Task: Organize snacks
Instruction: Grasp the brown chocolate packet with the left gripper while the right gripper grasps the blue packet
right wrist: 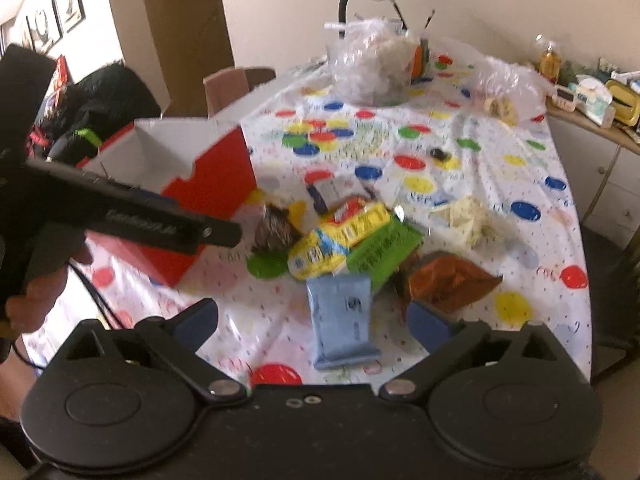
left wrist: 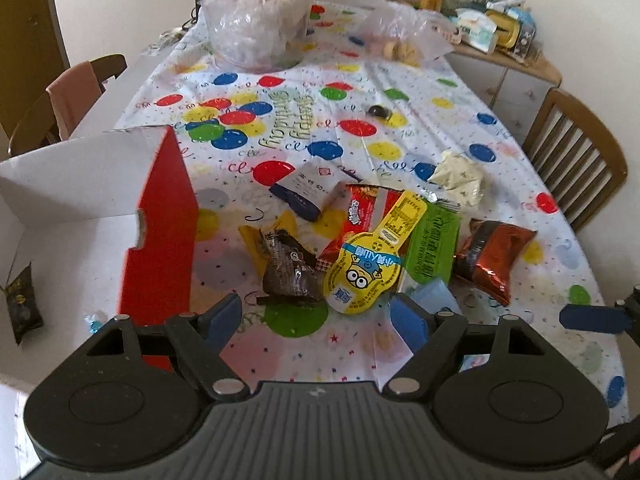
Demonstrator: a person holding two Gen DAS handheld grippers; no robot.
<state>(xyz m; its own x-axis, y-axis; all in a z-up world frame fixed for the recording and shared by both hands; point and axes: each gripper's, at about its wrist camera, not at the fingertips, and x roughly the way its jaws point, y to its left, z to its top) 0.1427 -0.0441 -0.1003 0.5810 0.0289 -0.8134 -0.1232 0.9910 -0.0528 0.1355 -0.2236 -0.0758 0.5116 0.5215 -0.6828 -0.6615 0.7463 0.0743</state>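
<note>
A pile of snacks lies on the balloon-print tablecloth point(left wrist: 360, 92): a yellow cartoon packet point(left wrist: 368, 276), a dark brown wrapped snack point(left wrist: 290, 268), a green packet point(left wrist: 436, 240), a red packet point(left wrist: 364, 208) and a shiny brown-red bag point(left wrist: 492, 256). To the left stands an open red-and-white box point(left wrist: 160, 220) with a dark packet point(left wrist: 22, 304) inside. My left gripper point(left wrist: 316, 316) hovers open just short of the yellow packet, gripping nothing. In the right wrist view my right gripper point(right wrist: 314, 320) is open, with a light blue packet point(right wrist: 344, 320) lying flat between its fingers, untouched by the pads.
A white-and-navy carton point(left wrist: 308, 190) and a cream packet point(left wrist: 458, 178) lie behind the pile. Clear plastic bags point(left wrist: 256, 24) fill the far end. Wooden chairs point(left wrist: 576, 160) flank the table, and a cluttered cabinet point(left wrist: 500, 36) stands at the back right. A hand point(right wrist: 36, 300) holds the left gripper.
</note>
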